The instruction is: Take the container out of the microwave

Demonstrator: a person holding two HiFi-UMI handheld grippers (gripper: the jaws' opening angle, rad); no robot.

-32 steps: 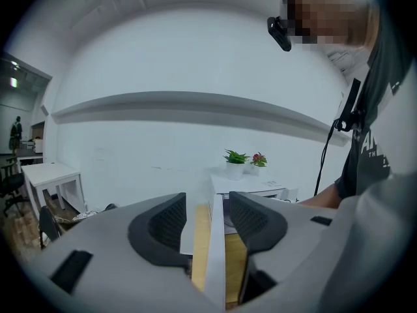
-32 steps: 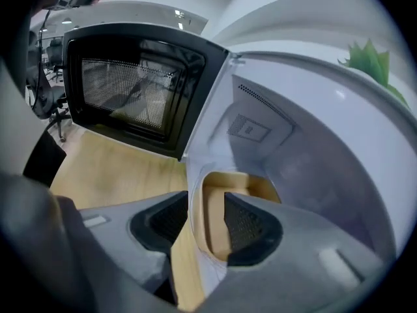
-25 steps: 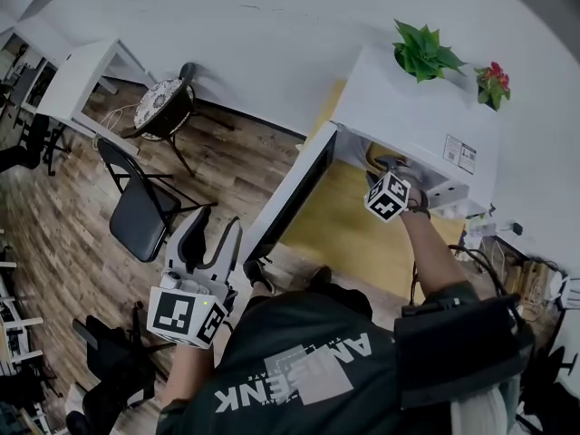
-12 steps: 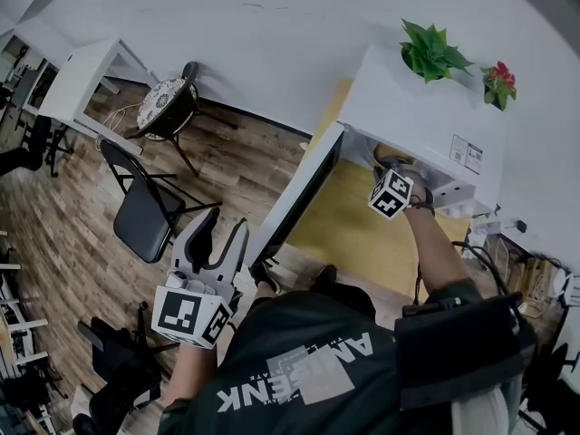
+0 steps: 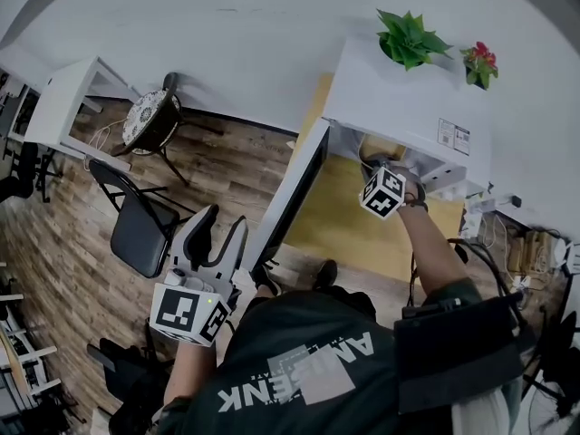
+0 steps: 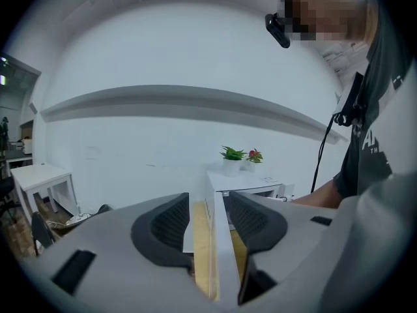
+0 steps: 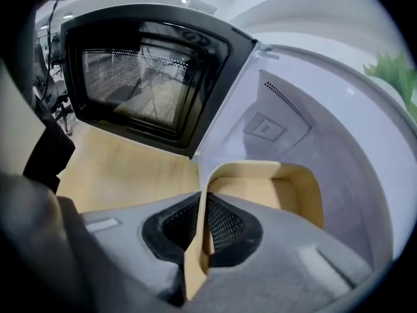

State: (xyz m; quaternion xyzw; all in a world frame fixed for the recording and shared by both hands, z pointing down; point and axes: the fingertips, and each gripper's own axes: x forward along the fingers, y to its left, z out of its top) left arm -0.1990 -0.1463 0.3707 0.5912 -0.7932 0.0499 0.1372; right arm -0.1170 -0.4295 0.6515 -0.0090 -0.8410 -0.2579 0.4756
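Observation:
The white microwave (image 5: pixel 408 107) stands on a wooden table, its door (image 5: pixel 288 198) swung wide open. In the right gripper view a tan container (image 7: pixel 260 191) sits in the cavity. My right gripper (image 7: pixel 203 223) is closing on its near wall, and both pads press on that wall. In the head view the right gripper (image 5: pixel 385 163) reaches into the microwave's mouth. My left gripper (image 5: pixel 220 223) is held low, left of the door, open with nothing gripped. In the left gripper view the door's edge (image 6: pixel 218 240) shows through the gap of the left gripper (image 6: pixel 205 223).
A green plant (image 5: pixel 406 36) and a red flower (image 5: pixel 478 62) stand on top of the microwave. On the wooden floor to the left are a black folding chair (image 5: pixel 136 229), a round stool (image 5: pixel 149 116) and a white desk (image 5: pixel 63 98). Cables (image 5: pixel 517 243) lie at right.
The head view has shifted slightly, so the microwave sits a bit further left. The right gripper stays at the microwave's mouth. The left gripper has hardly moved.

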